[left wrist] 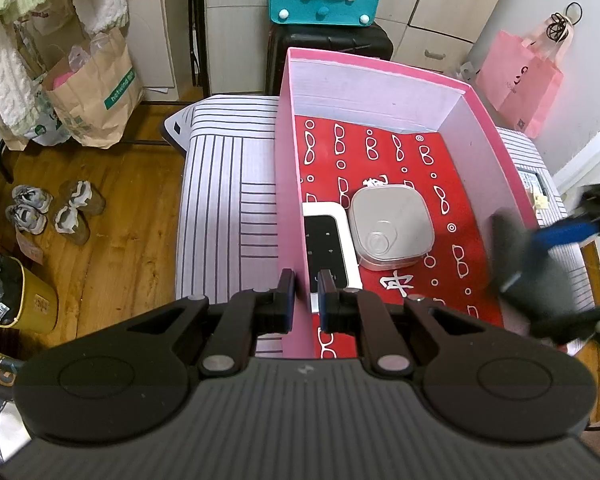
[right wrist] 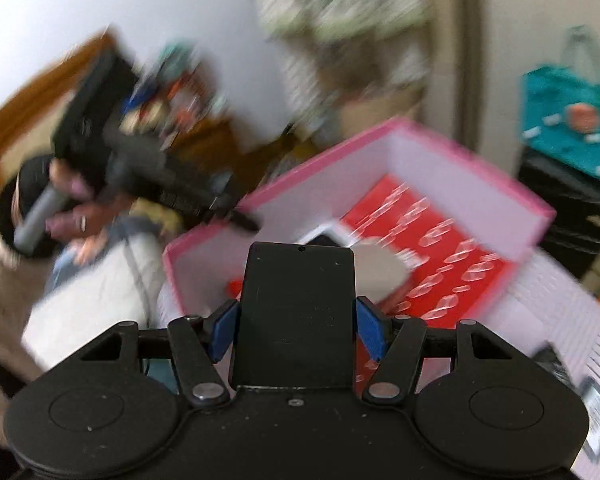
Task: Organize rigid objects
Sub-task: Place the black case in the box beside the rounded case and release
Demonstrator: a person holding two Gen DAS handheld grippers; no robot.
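1. Two grippers are working at the pink box (left wrist: 288,168): the left gripper (left wrist: 306,292) is pinching the box's near-left wall between its closed jaws, steadying it.
2. The right gripper (right wrist: 296,328) is gripping a flat black slab (right wrist: 296,312) by its long edges, carrying it above the box; this view is blurring.
3. Inside the box, a white device (left wrist: 326,248) and a grey square case (left wrist: 392,228) are lying touching, near the left wall.
4. Risk, as I judge it: the slab could be clipping the pink rim or landing on the case if lowered while tilting.
5. Open room is lying on the red liner (left wrist: 452,200), right of the case.
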